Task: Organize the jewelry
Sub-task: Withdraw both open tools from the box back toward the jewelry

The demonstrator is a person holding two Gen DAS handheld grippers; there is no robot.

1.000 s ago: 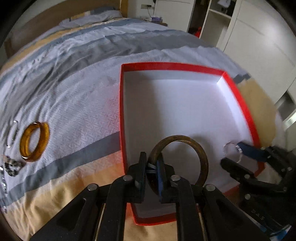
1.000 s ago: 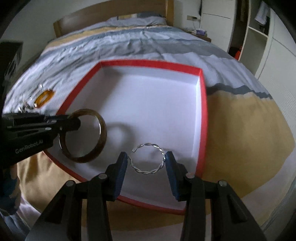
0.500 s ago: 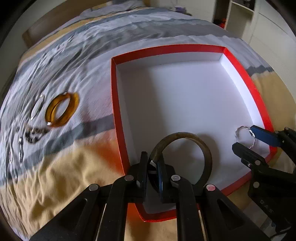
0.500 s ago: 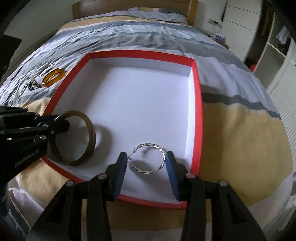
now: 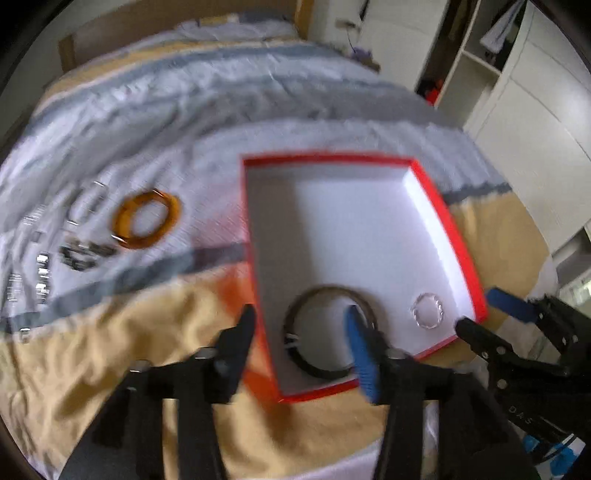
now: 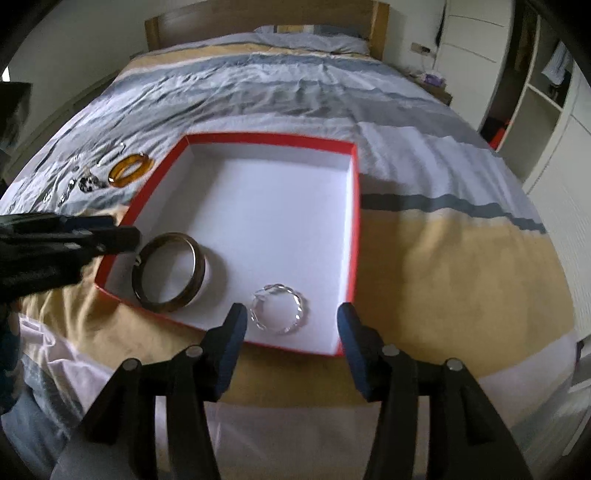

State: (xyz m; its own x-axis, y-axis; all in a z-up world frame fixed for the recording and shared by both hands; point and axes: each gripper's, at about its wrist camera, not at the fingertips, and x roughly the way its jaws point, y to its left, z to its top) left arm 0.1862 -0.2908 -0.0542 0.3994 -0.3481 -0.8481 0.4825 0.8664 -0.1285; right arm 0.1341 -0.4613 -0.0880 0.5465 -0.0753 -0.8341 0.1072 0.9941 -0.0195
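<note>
Left hand-held gripper [image 5: 299, 325] spread wide at lower centre of the left wrist view, gripping nothing, one finger outside the red box [image 5: 458, 236] and the blue-padded one over the dark brown bangle [image 5: 328, 332]. Right hand-held gripper [image 6: 291, 325] likewise spread and empty at the bottom of the right wrist view, pads to either side of the twisted silver ring [image 6: 277, 308] without touching it. Bangle lying flat on the white floor in the lower left corner of the box, ring just to its right near the bottom wall, the two apart. Left wrist view smeared by motion blur; part of the bangle's right side hidden behind the blue pad. Amber bangle [image 5: 147, 218] on the striped bedspread [image 6: 332, 85] left of the box, beside a scatter of small silver and dark pieces [image 5: 55, 254] too blurred to identify. Wooden headboard [image 6: 258, 18] across the top of the right wrist view, white wardrobe and open shelves [image 6: 535, 92] at upper right, partly cut off by the fisheye rim.
</note>
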